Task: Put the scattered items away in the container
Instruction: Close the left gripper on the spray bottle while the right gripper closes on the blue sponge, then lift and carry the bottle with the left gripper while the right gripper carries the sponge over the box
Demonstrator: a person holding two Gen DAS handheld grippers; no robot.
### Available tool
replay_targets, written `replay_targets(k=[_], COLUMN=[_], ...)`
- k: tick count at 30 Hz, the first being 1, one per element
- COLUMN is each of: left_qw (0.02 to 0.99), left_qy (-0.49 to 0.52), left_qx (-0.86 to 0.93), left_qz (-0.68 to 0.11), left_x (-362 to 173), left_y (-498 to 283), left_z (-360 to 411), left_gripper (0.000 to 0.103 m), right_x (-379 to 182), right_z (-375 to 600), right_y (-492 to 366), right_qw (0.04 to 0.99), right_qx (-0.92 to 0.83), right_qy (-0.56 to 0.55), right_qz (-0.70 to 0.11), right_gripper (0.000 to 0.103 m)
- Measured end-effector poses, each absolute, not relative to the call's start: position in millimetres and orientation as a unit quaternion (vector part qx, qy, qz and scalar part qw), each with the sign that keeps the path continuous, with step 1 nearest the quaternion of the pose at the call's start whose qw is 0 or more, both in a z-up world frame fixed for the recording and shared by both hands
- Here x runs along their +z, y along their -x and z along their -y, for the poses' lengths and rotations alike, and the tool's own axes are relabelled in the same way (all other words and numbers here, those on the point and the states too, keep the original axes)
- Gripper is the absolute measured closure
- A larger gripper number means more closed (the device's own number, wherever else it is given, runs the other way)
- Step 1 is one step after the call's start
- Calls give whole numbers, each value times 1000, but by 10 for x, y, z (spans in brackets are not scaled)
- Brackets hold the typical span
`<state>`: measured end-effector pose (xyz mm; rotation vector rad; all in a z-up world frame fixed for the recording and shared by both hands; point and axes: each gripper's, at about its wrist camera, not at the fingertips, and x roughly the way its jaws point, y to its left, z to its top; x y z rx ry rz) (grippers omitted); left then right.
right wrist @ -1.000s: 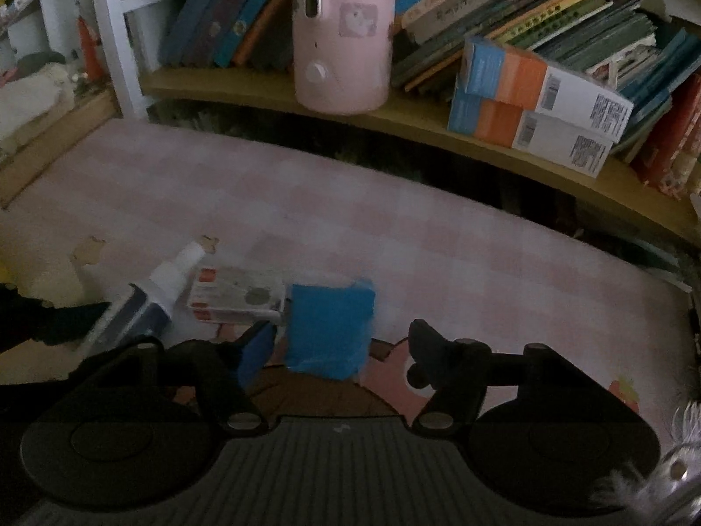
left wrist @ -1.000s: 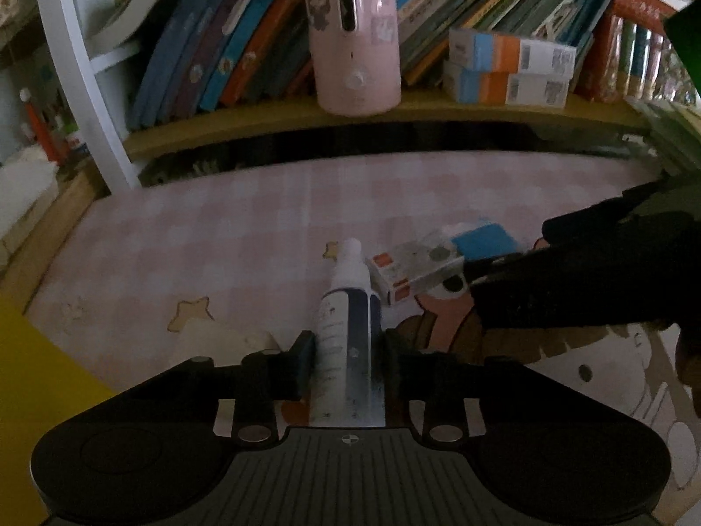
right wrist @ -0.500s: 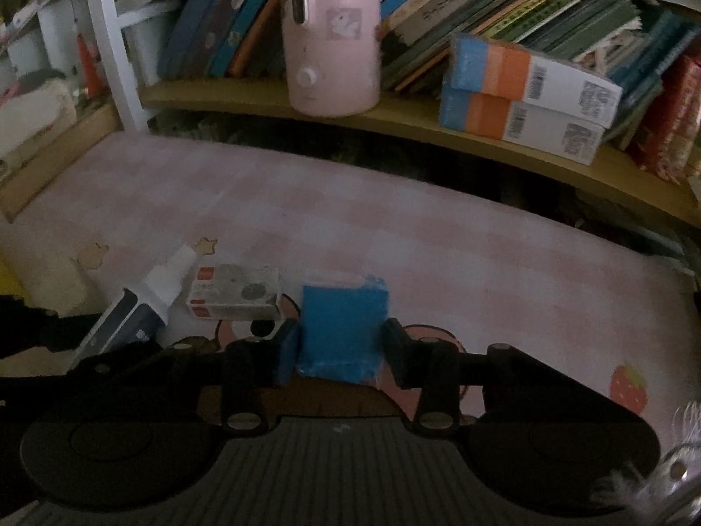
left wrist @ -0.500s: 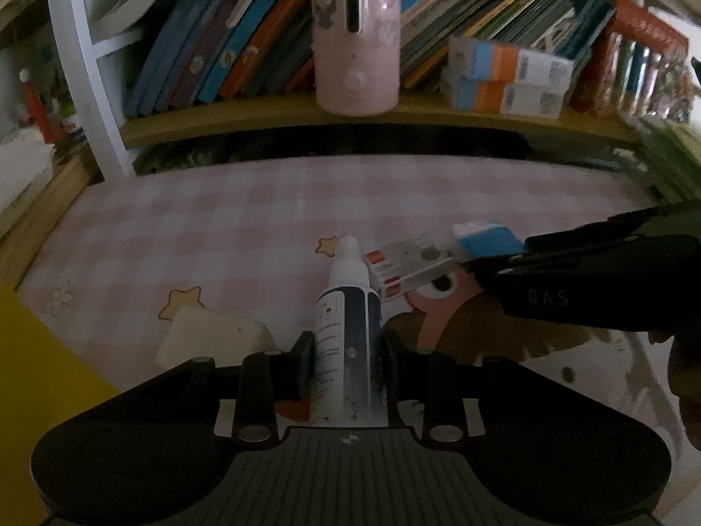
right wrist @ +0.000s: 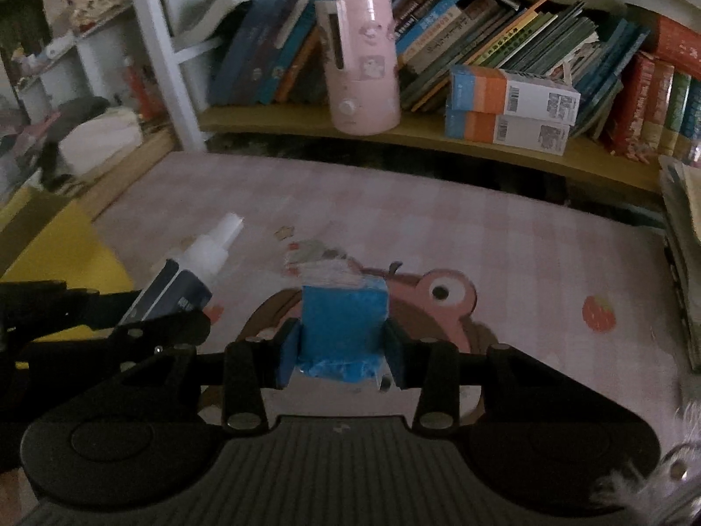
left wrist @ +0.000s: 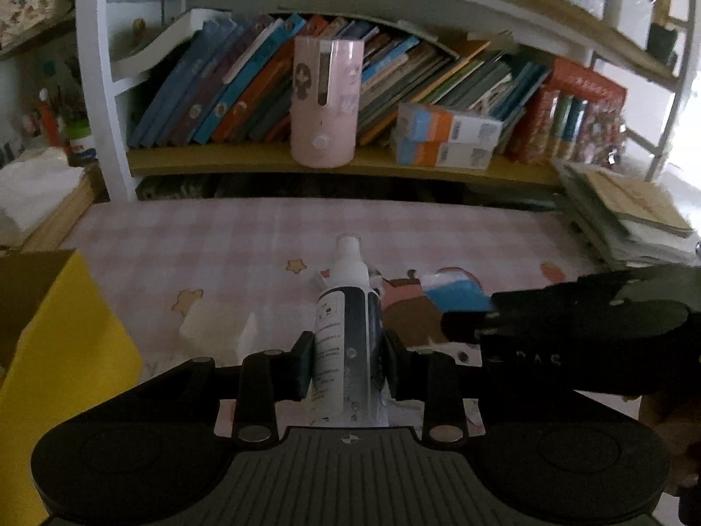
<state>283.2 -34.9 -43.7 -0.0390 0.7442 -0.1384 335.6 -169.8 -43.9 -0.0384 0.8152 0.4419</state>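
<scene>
A white and dark blue spray bottle (left wrist: pixel 348 320) is clamped between my left gripper (left wrist: pixel 348 350), nozzle pointing away, lifted off the pink checked mat (left wrist: pixel 219 236). My right gripper (right wrist: pixel 343 346) is shut on a blue packet (right wrist: pixel 344 324), also held above the mat. The packet (left wrist: pixel 455 296) and the bottle (right wrist: pixel 184 276) each show in the other wrist's view, side by side. A yellow box (left wrist: pixel 57 328) with an open top stands at the left, beside the left gripper. A small white and red carton (right wrist: pixel 315 263) lies blurred on the mat beyond the packet.
A white flat pad (left wrist: pixel 210 328) lies on the mat near the yellow box (right wrist: pixel 57 241). Behind the mat runs a shelf with leaning books, a pink cylinder (left wrist: pixel 324 105) and two orange and blue cartons (left wrist: pixel 447 136). Stacked books (left wrist: pixel 626 219) border the right.
The right gripper closed on the blue packet. Both grippers then rose and drew back with their items, and the yellow box came further into view at the left.
</scene>
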Motion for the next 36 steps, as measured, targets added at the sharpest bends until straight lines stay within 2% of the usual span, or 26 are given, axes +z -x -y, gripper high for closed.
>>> replay_targets(k=[16, 36], left_qw=[932, 920], left_qy=[24, 34], left_qx=[-94, -176], left_qz=[-350, -347], left_x=[-96, 22], left_y=[-1801, -997], left_z=[166, -431], left_gripper=[72, 72], right_x=[-133, -13], right_z=[1662, 1155], right_y=[-2324, -1242], right_qw=[899, 908], right_qx=[224, 167], right_qy=[20, 1], right_qz=[-375, -384], right_gripper=[64, 64])
